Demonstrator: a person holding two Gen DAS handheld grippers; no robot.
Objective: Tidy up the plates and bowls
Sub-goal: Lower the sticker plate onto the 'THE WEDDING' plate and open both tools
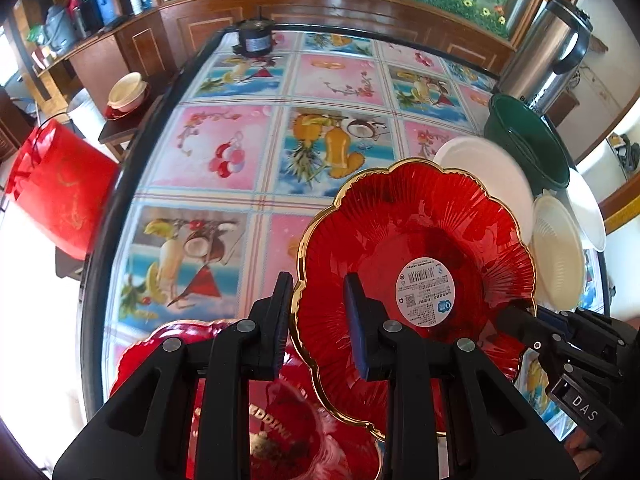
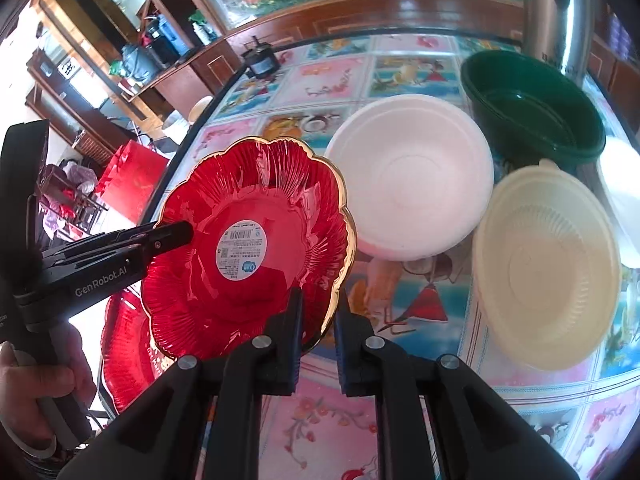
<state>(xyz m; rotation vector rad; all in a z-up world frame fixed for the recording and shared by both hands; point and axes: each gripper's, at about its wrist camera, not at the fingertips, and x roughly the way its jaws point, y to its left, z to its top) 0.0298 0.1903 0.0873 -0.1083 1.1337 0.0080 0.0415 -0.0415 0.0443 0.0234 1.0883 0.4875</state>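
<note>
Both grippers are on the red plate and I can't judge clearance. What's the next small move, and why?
Probably carry the red plate toward the second red plate lying low on the left, keeping it level. The left gripper and right gripper each pinch its gold rim, it hangs above the tablecloth, and the bowls are on the other side.

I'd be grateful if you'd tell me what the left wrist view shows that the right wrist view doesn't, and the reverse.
Only the left wrist view shows the red bucket beside the table and the cream bowl on a side stool. Only the right wrist view shows the person's hand on the left gripper's handle. Both show the red plate pinched at opposite rims by the left gripper and the right gripper, a second red plate beneath, the white bowl, the cream lid and the green basin.
</note>
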